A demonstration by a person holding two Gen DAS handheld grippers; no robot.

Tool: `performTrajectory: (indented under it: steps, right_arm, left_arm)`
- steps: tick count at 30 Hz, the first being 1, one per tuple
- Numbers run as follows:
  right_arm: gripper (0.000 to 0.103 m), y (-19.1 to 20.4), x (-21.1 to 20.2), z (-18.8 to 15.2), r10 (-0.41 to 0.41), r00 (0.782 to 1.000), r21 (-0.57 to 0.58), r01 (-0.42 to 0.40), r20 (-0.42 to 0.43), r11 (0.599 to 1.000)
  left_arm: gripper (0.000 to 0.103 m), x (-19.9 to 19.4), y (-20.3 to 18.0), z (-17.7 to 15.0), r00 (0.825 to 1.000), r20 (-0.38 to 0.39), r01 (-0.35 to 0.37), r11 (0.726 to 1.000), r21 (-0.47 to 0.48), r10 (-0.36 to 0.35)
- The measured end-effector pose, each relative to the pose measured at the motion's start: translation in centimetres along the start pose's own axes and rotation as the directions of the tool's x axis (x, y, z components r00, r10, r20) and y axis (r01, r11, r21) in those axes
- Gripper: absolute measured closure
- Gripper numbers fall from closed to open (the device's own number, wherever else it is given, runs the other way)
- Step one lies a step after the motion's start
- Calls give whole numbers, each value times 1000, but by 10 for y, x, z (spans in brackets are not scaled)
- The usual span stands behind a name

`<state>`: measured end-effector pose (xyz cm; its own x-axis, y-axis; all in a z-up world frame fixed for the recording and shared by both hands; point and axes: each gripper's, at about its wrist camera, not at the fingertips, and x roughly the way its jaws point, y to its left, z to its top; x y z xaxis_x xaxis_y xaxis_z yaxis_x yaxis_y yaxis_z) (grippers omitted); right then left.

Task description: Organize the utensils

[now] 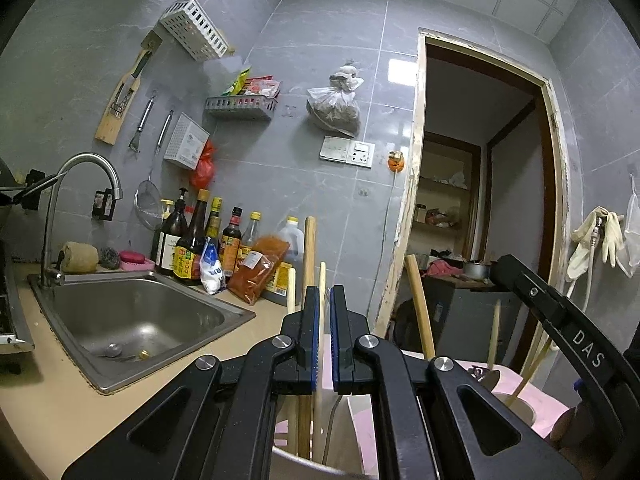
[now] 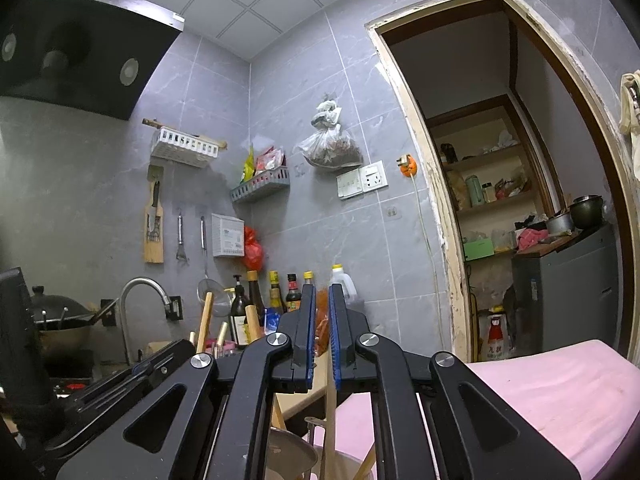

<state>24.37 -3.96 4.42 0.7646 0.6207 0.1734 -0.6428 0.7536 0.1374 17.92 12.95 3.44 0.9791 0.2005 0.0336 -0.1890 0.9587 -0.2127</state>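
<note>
In the left wrist view my left gripper point(image 1: 325, 308) is shut on a thin pale wooden stick point(image 1: 319, 416) that runs down into a metal holder point(image 1: 304, 462). Thicker wooden handles point(image 1: 309, 248) stand in that holder beside it. The right gripper's black frame point(image 1: 560, 320) crosses the right side, above a pale cup point(image 1: 520, 406) with chopsticks. In the right wrist view my right gripper point(image 2: 322, 320) is shut on a pale chopstick point(image 2: 330, 412) that hangs down into a cup point(image 2: 348, 464). A metal spoon bowl point(image 2: 288, 452) lies just left of it.
A steel sink point(image 1: 132, 316) with a curved tap point(image 1: 88, 168) is at the left. Sauce bottles point(image 1: 192, 240) and a red spice bag point(image 1: 262, 268) line the wall. A pink surface point(image 2: 560, 392) lies to the right, before an open doorway point(image 2: 500, 180). A wok point(image 2: 60, 320) sits far left.
</note>
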Motion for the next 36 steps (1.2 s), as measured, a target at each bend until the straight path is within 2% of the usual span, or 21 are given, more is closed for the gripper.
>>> performTrajectory:
  steps: [3,6,8,11,12,15,18,23,27,30,33,36]
  right_arm:
    - [92,1,-2,1,-1,1000,-1,1,6,1000]
    - [78,2,-7,4,-10,1000,9,10,17,1000]
    - [78,3,-8,7,-18,1000,6,18,22,1000]
    - [75,6,-13,11,-35,999,-1,35,16,999]
    - [71,6,-15,12,-42,999,-8,42,12,999]
    - [61,7,-25,15,-56,998,-21,56,4,998]
    - [57,5,-38,19,-78,997,-34,77,-12,996]
    - [51,1,-61,24,-107,993,-40,105,-53,994]
    - [34,-3,-84,31,-141,986,-40,138,-90,990]
    - [31,-5,-102,35,-165,979,-52,160,-123,986]
    - [25,-3,-120,39,-193,969,-77,183,-155,980]
    - [17,-1,-138,42,-212,959,-97,197,-186,976]
  left_arm:
    - [100,-2,2,2,1000,-16,12,1000,-19,-13]
    - [99,-5,4,5,999,-39,27,999,-37,-28]
    - [97,-9,4,7,998,-56,37,998,-47,-39]
    - [79,-15,4,8,994,-85,59,997,-53,-63]
    - [72,-19,2,10,994,-86,70,996,-52,-74]
    - [69,-27,-1,13,991,-93,89,995,-42,-92]
    - [68,-34,-4,16,988,-118,98,995,-31,-101]
    - [57,-44,-5,20,974,-188,118,992,-48,-125]
    - [50,-60,-8,24,966,-222,128,991,-36,-133]
    - [48,-71,-11,25,957,-255,142,990,-18,-142]
    - [26,-80,-12,22,934,-313,171,985,-28,-171]
    - [25,-91,-13,18,920,-340,191,981,-39,-193]
